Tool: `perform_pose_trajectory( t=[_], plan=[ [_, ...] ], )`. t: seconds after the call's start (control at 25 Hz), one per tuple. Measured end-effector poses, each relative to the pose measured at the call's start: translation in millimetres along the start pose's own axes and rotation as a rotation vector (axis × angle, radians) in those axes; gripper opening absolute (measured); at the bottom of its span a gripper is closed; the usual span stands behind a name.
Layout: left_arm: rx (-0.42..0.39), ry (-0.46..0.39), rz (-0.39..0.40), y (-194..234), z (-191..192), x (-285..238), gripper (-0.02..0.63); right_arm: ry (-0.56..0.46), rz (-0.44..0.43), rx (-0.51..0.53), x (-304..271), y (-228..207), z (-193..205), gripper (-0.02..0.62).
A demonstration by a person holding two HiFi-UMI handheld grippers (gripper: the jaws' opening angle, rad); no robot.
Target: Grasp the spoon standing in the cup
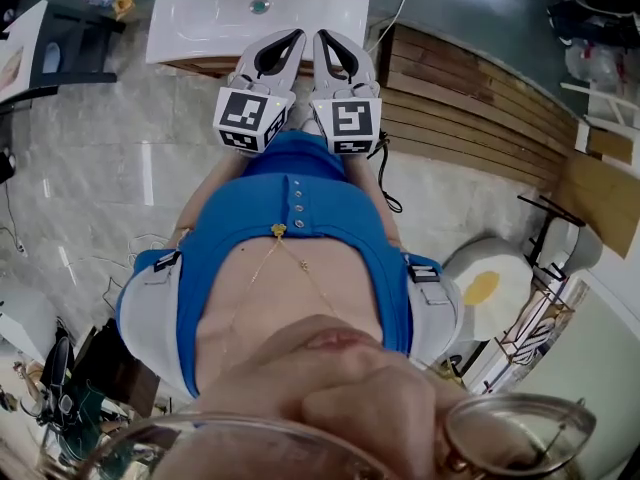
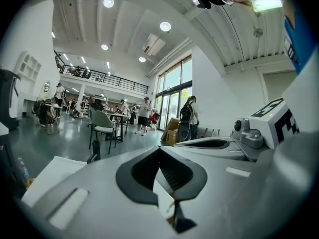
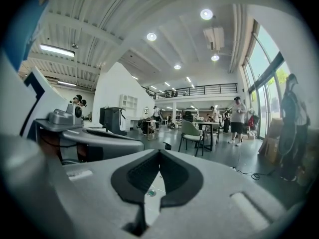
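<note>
spoon and cup: no view shows them, can't tell where. left gripper (image 1: 299, 34) and right gripper (image 1: 320, 35) side by side, both jaws fully closed, tips touching, nothing held, pointing toward white worktop (image 1: 200, 18).

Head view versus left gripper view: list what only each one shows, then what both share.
Only the head view: the basin drain, the slatted wooden panel, the left claw's marker cube. Only the left gripper view: a hall with ceiling lights, a balcony, a chair and people standing. Both: the left claw and right claw, side by side, jaws together and empty. No cup or spoon in either.
</note>
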State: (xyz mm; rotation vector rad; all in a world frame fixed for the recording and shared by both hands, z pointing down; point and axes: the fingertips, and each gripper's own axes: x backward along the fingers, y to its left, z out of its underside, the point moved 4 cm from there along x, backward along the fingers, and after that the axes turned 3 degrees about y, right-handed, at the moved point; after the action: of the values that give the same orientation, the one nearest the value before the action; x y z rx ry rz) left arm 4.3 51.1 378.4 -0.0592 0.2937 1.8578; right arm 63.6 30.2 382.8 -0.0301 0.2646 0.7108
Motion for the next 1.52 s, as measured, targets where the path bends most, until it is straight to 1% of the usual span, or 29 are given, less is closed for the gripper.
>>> perform_pose_trajectory(
  t=[0.32,0.68,1.08,1.28,1.52],
  plan=[
    [-0.011,-0.002,0.046,54,-13,-17,0.0,-0.002,0.05,0.002,-51,5,-15,0.002],
    [-0.035,0.001,0.112,86,-21,-29,0.0,-0.005,0.116,-0.006,-84,12,-23,0.002],
    [-0.037,0.029,0.175,111,-15,-31,0.0,0.031,0.186,-0.021,-103,24,-17,0.002],
    [-0.027,0.044,0.181,116,-7,-34,0.0,0.06,0.203,-0.027,-102,23,-8,0.002],
    [-0.024,0.049,0.166,107,-8,-54,0.0,0.06,0.189,-0.029,-102,3,-5,0.002]
  ],
)
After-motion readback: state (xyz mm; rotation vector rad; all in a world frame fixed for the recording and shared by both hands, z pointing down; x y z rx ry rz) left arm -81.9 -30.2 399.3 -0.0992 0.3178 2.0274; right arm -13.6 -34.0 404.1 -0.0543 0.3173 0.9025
